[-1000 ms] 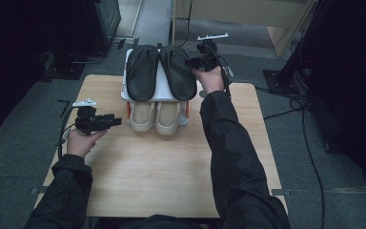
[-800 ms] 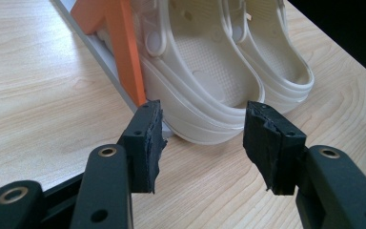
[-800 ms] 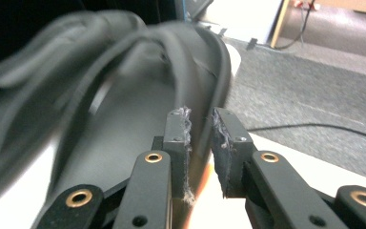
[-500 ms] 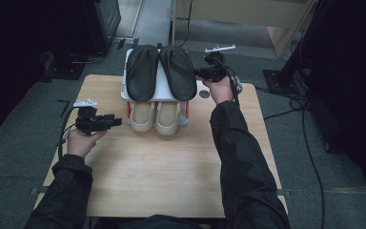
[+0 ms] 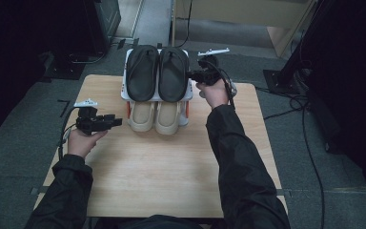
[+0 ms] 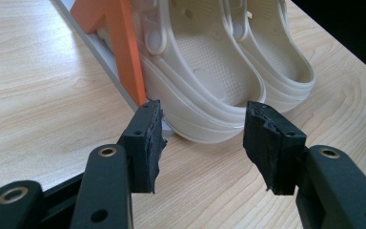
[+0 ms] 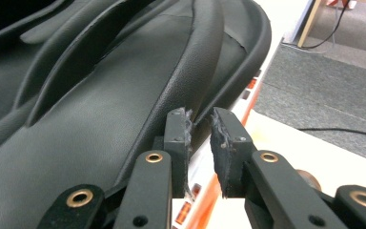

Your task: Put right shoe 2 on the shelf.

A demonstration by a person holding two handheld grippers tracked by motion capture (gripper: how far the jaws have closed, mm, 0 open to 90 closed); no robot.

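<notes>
- Rack [image 5: 189,102] is sitting at table's [image 5: 171,176] far edge.
- Sandals [image 5: 157,71] are lying on top tier, clogs [image 5: 155,117] w/ toes under them.
- R gripper [image 5: 193,75] is hovering right of sandals; L gripper [image 5: 116,121] left of clogs.

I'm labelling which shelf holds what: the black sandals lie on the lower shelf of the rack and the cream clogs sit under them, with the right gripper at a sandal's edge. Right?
Not quite. The black sandals lie on the top shelf of the rack, not the lower one, as the high view shows. The cream clogs do sit under them, and the right gripper is at a sandal's edge.

No readable text or labels anywhere
</notes>
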